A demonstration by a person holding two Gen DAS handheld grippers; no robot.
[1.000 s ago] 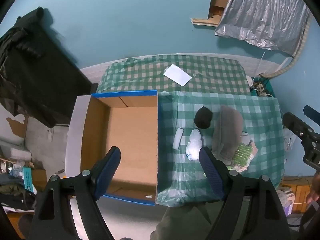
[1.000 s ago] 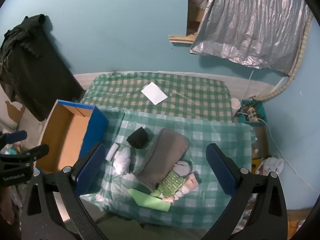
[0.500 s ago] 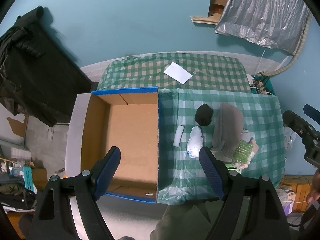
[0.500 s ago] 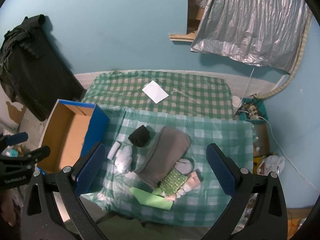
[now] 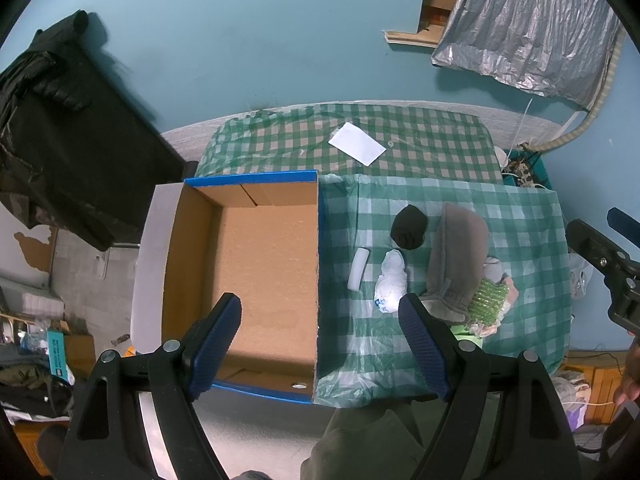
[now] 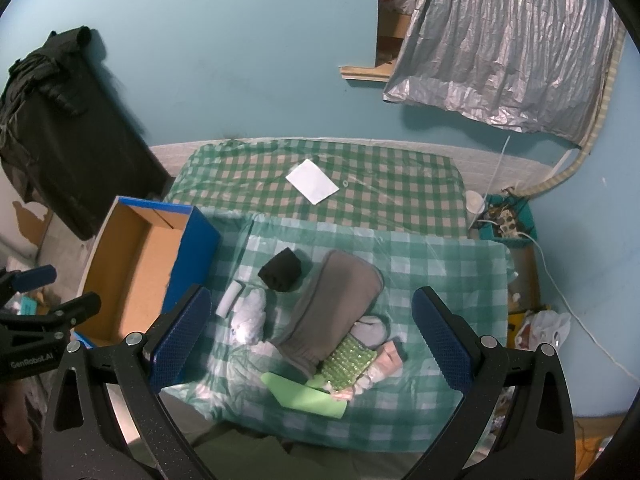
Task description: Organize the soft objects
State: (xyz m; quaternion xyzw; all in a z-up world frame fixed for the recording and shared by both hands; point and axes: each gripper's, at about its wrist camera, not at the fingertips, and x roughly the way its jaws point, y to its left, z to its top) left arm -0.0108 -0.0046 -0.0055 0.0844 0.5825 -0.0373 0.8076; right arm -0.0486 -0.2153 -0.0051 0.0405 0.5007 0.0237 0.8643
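Hovering high above the counter [image 6: 440,276], the left gripper [image 5: 320,316] and the right gripper [image 6: 312,324] both hold their jaws spread wide, with nothing between them. The soft items lie in a cluster on the checked cloth, toward the counter's near edge. A black roll [image 6: 280,270] sits farthest back in the cluster. A grey cloth [image 6: 332,308] lies just right of it, reaching toward the near edge. A white tube [image 6: 230,300] and a white bag [image 6: 250,318] lie side by side near the left edge. A green beaded piece [image 6: 348,364] overlaps the grey cloth's near end, and a green sheet [image 6: 304,394] lies at the near edge. An open box [image 5: 248,276] stands against the counter's left edge. A white paper [image 6: 314,186] lies on the far cloth.
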